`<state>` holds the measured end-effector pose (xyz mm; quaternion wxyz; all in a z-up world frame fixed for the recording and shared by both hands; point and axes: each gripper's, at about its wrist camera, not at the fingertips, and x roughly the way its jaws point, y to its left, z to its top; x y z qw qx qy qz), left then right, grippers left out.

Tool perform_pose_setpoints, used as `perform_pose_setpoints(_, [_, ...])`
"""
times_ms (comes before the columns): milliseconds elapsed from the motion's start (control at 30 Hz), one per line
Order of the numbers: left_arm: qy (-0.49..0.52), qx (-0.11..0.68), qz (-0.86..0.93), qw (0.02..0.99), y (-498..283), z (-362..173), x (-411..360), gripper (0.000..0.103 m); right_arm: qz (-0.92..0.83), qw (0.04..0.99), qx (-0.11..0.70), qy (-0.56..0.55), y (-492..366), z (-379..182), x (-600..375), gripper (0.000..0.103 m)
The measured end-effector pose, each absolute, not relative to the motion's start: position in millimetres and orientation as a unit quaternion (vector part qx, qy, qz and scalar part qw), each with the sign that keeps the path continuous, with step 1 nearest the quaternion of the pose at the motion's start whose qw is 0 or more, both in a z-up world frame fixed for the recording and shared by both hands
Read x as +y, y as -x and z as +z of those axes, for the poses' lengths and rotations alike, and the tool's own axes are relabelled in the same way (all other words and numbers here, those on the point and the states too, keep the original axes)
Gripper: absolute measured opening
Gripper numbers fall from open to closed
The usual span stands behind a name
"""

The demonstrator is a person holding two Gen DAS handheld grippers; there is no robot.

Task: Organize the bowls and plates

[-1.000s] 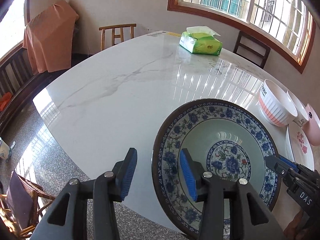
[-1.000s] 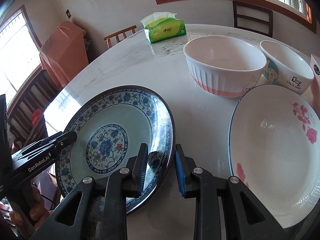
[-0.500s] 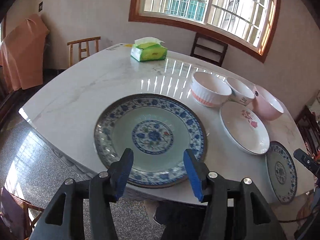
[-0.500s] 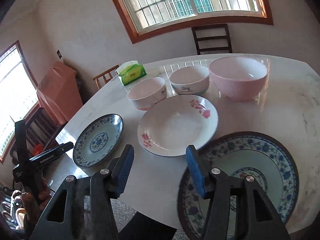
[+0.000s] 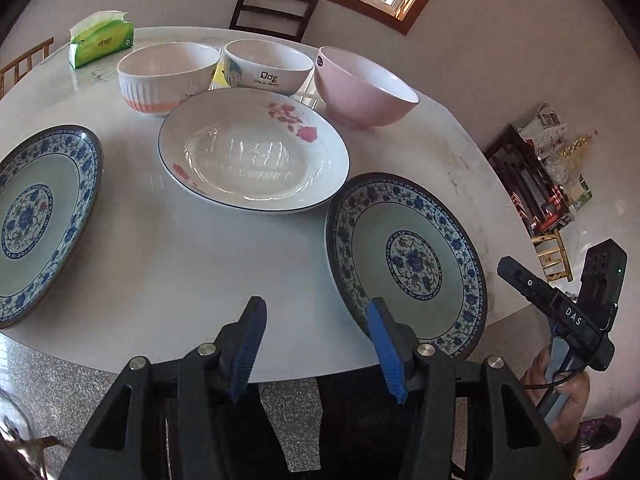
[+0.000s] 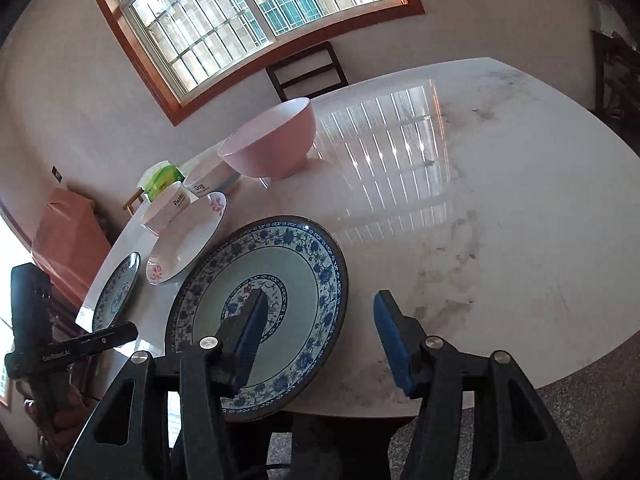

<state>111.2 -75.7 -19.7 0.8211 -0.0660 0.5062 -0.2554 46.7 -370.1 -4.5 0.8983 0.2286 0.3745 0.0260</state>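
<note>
The left gripper (image 5: 316,344) hangs with jaws apart and empty; a blue-patterned plate (image 5: 408,260) lies just past its right jaw. The right gripper (image 6: 320,332) is apart too, empty, its left jaw over that plate. Farther out — a white flowered plate (image 5: 252,152), then three bowls (image 5: 168,76).

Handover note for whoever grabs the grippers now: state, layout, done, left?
Left gripper: open, empty, above the table's near edge.
Right gripper: open, empty, one finger over the right blue-patterned plate.
Layout on the marble table: left blue-patterned plate, rose-print white plate, right blue-patterned plate along the near side; ribbed white bowl, "Dog" bowl, pink bowl behind.
Done: nothing stacked.
Left: probably stack plates, nest bowls.
</note>
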Motion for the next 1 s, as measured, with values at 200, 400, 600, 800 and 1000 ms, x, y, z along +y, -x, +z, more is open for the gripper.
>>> perform_pose_setpoints(200, [0.074, 0.524, -0.252, 0.810, -118, -29, -89, 0.054, 0.047, 0.895, 0.381, -0.227, -58, -17, -374, 0.053])
perform_pose_setpoints(400, [0.084, 0.535, -0.255, 0.801, -123, -33, -97, 0.054, 0.070, 0.887, 0.392, -0.234, -70, -27, -379, 0.053])
perform_pose_setpoints(600, [0.095, 0.550, -0.253, 0.790, -126, -39, -100, 0.054, 0.094, 0.880, 0.400, -0.237, -80, -34, -379, 0.053])
perform_pose_setpoints(800, [0.090, 0.546, -0.254, 0.793, -125, -37, -105, 0.054, 0.114, 0.873, 0.408, -0.241, -88, -36, -379, 0.047])
perform_pose_setpoints(1000, [0.075, 0.540, -0.279, 0.790, -123, -39, -117, 0.052, 0.107, 0.877, 0.419, -0.208, -91, -38, -369, 0.022])
